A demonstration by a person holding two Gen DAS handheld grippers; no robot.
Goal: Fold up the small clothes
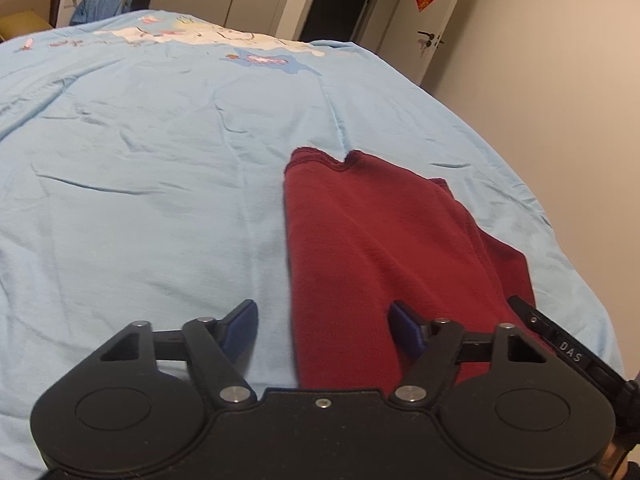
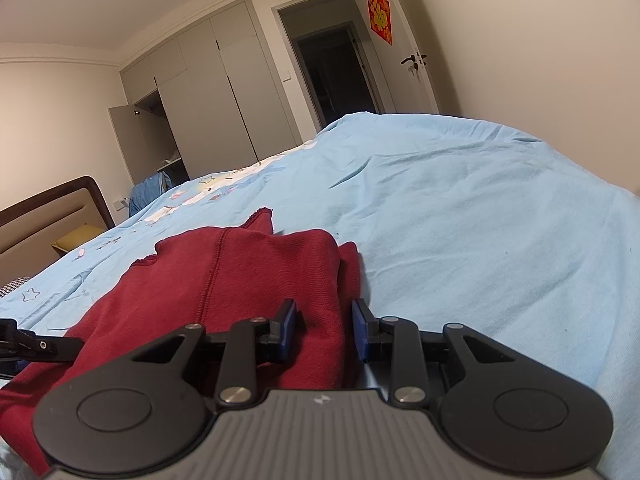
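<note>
A dark red garment [image 1: 384,248] lies partly folded on the light blue bed sheet [image 1: 160,200], with its hemmed end pointing away from me. My left gripper [image 1: 324,322] hovers open over the near end, and the garment's left edge runs between its blue pads. In the right wrist view the same garment [image 2: 248,280] fills the lower left. My right gripper [image 2: 325,330] is narrowed but open, its fingers straddling the thick folded right edge. One black finger [image 1: 560,344] of the right gripper shows beside the garment in the left wrist view.
The bed sheet [image 2: 480,220] spreads wide, with a cartoon print [image 1: 256,56] at the far end. A headboard [image 2: 52,216], wardrobe [image 2: 208,92], dark doorway [image 2: 336,72] and a door with a red decoration [image 2: 379,16] lie beyond. A wall [image 1: 560,80] borders the bed's right side.
</note>
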